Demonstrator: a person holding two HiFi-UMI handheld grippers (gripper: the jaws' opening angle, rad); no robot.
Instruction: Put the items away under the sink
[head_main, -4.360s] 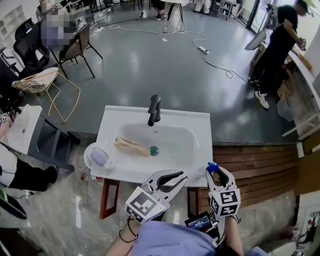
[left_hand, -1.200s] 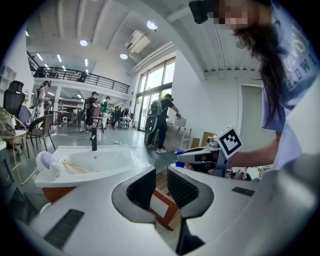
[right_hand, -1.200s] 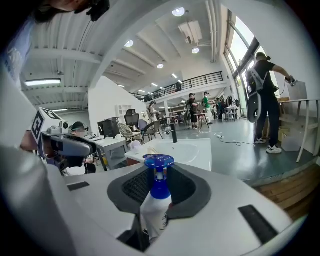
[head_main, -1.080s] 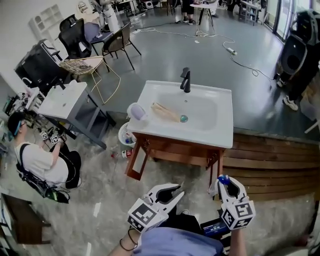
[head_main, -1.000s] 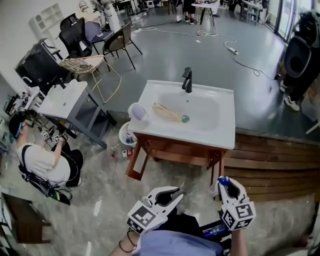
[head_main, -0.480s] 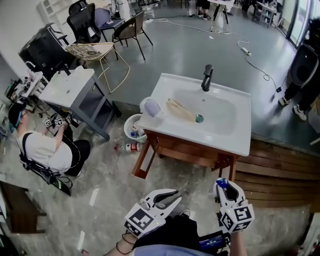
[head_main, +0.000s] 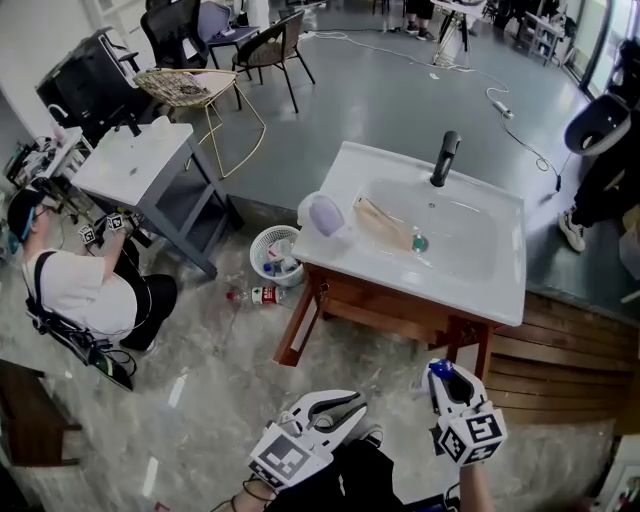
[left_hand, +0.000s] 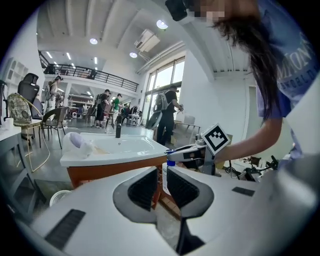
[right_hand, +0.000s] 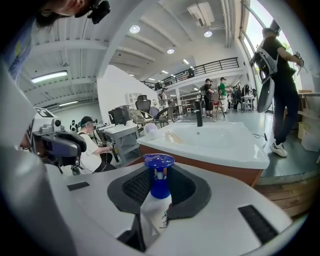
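Left gripper (head_main: 350, 409) slightly open, right gripper (head_main: 443, 373) clamped on bottle (right_hand: 160, 175).

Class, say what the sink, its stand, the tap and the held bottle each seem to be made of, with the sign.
The sink is glossy white, probably ceramic by its sheen. The stand is reddish-brown wood, varnished-looking. The tap is matt black, likely coated metal. The bottle seems white plastic, blue cap.

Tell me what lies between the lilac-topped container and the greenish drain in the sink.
A long tan item lies in the basin between them, seen in the head view.
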